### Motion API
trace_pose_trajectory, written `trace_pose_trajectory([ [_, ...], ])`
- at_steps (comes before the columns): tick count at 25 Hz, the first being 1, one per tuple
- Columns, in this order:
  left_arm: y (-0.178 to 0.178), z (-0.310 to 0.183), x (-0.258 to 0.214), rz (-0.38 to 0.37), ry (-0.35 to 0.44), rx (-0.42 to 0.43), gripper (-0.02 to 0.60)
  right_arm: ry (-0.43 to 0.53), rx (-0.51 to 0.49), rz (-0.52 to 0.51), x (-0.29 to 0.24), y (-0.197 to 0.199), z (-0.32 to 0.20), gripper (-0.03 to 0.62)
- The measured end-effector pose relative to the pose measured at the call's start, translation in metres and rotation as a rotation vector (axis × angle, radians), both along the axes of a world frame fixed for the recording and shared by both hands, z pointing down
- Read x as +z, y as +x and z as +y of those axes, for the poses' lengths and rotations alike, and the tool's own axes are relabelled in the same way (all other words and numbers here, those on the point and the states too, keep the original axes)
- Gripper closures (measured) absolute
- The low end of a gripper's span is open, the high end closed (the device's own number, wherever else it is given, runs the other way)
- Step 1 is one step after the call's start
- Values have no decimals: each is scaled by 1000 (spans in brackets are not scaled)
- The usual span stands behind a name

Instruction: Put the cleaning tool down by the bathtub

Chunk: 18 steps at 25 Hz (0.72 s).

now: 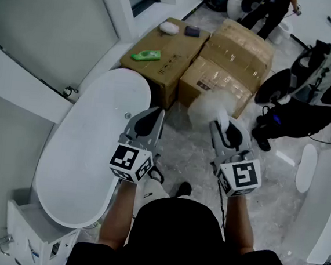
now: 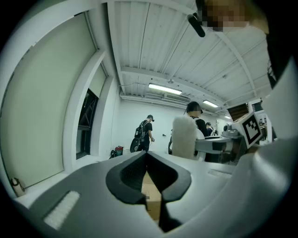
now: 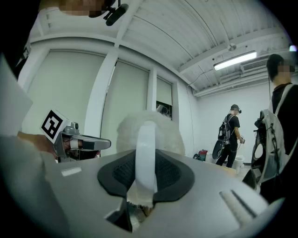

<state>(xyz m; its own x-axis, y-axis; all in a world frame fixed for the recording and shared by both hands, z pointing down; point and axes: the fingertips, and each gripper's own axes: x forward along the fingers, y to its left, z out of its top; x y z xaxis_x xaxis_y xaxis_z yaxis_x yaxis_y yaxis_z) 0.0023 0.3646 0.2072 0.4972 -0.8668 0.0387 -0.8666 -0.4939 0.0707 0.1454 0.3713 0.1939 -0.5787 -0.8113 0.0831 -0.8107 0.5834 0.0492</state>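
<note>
Holding cleaning tool [image 1: 206, 107] aloft beside bathtub [image 1: 85, 150]; right gripper [image 1: 220, 125] pinching its white handle, left gripper [image 1: 154, 115] pressed together, empty. Tool not yet down; lowering to floor [image 1: 193, 155] remaining.

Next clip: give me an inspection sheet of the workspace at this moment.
Surface: grey marbled floor.
Job's things: white bathtub at left; fluffy white duster held above the floor, not yet put down.
Clutter: cardboard boxes beyond the tub, carrying a green item, a white item and a dark item.
Grippers: left gripper jaws together, empty; right gripper shut on the duster's handle.
Cables: thin black cable on the floor at right.
Surroundings: person standing far off; black gear at right.
</note>
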Motion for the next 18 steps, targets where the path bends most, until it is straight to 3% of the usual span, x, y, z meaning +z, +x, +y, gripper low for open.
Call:
trace_pose_trajectory([
  [12,30,31,-4,-6,6,-18,584,27,-33,15,-8,29,40,502],
  [18,50,39,0,-37,-4,-2,584,19,-27,-54,-5,53,49,502],
])
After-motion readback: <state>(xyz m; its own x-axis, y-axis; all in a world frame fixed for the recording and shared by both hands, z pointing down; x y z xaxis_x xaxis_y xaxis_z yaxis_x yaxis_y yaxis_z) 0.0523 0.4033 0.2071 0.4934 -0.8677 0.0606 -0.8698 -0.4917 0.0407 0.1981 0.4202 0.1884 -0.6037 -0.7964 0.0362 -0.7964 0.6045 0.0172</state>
